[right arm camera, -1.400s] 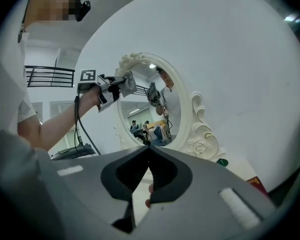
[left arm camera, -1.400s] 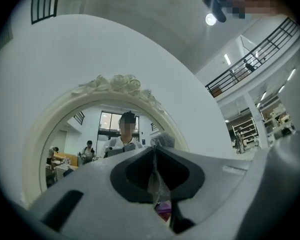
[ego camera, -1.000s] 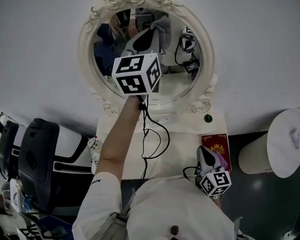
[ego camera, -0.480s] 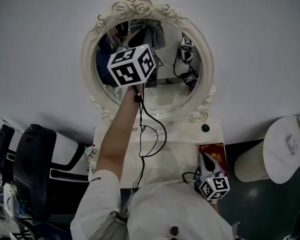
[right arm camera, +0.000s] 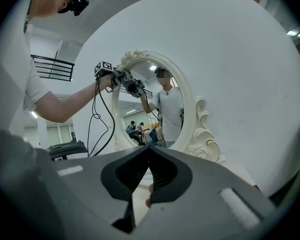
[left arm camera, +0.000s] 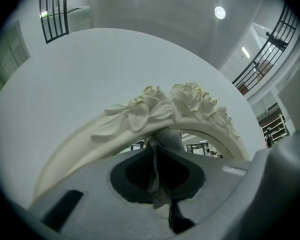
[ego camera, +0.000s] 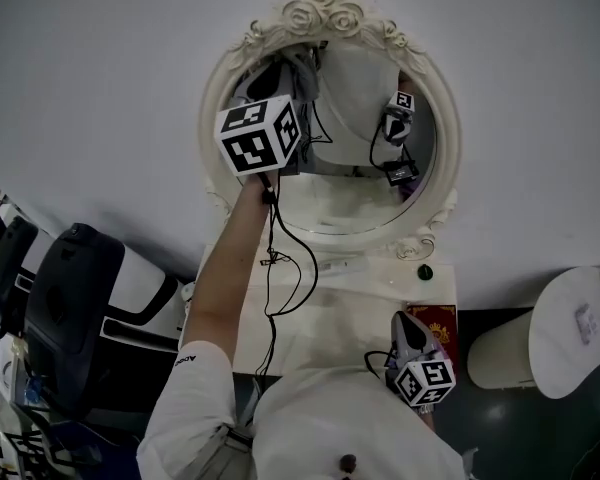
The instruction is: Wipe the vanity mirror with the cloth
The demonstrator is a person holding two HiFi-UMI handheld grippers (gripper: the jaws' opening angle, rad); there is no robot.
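Observation:
An oval vanity mirror (ego camera: 355, 108) in a cream frame carved with roses (ego camera: 325, 3) hangs on the white wall. My left gripper (ego camera: 286, 76) is raised to the glass at its upper left, just under the roses, and is shut on a grey cloth (ego camera: 300, 63). In the left gripper view the cloth (left arm camera: 159, 184) hangs pinched between the jaws, with the rose carving (left arm camera: 177, 101) right ahead. My right gripper (ego camera: 412, 336) is held low by my body over the vanity top, jaws shut with nothing between them (right arm camera: 149, 147). The right gripper view shows the mirror (right arm camera: 140, 109) from the side.
The cream vanity top (ego camera: 340, 303) carries a red booklet (ego camera: 440, 320) and a small dark knob (ego camera: 425, 271). Black cables (ego camera: 280, 268) dangle from my left gripper. A white round stool (ego camera: 570, 333) stands at the right and a black case (ego camera: 75, 308) at the left.
My left gripper has carried the cloth from the middle of the glass up to its upper left, near the roses. The right gripper has stayed low by my body.

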